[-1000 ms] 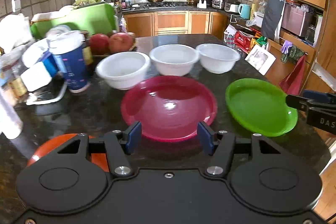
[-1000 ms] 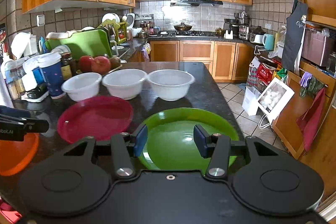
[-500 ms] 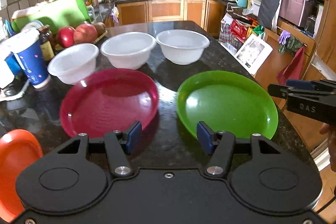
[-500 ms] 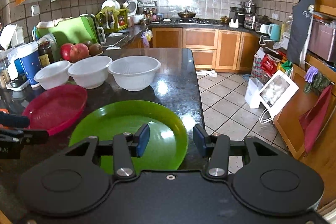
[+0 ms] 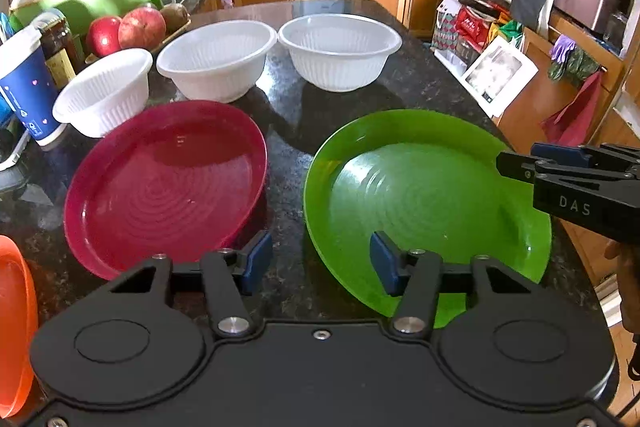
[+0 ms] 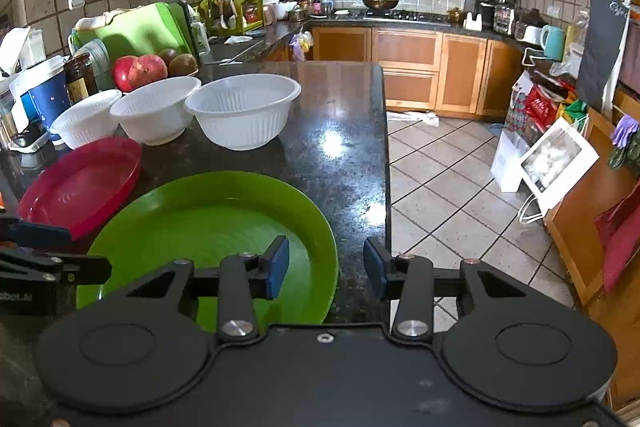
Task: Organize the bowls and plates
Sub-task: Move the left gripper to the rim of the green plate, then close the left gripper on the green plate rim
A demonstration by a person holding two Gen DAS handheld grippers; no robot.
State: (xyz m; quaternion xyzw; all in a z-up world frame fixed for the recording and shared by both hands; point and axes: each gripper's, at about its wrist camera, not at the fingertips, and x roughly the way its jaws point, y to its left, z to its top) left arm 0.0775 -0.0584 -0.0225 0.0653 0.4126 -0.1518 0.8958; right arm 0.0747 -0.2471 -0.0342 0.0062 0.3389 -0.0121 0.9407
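Both grippers swing across toward the green plate (image 5: 424,195), jaws narrowing yet gripping nothing: the left gripper (image 5: 316,263) straddles its near-left rim, the right gripper (image 6: 326,267) its right rim. The red plate (image 5: 164,183) lies beside it, untouched; this looks like the first pickup.

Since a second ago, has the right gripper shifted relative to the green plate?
Yes. The right gripper has slid rightward to the green plate's right rim at the counter edge, still empty, its opening narrowing.
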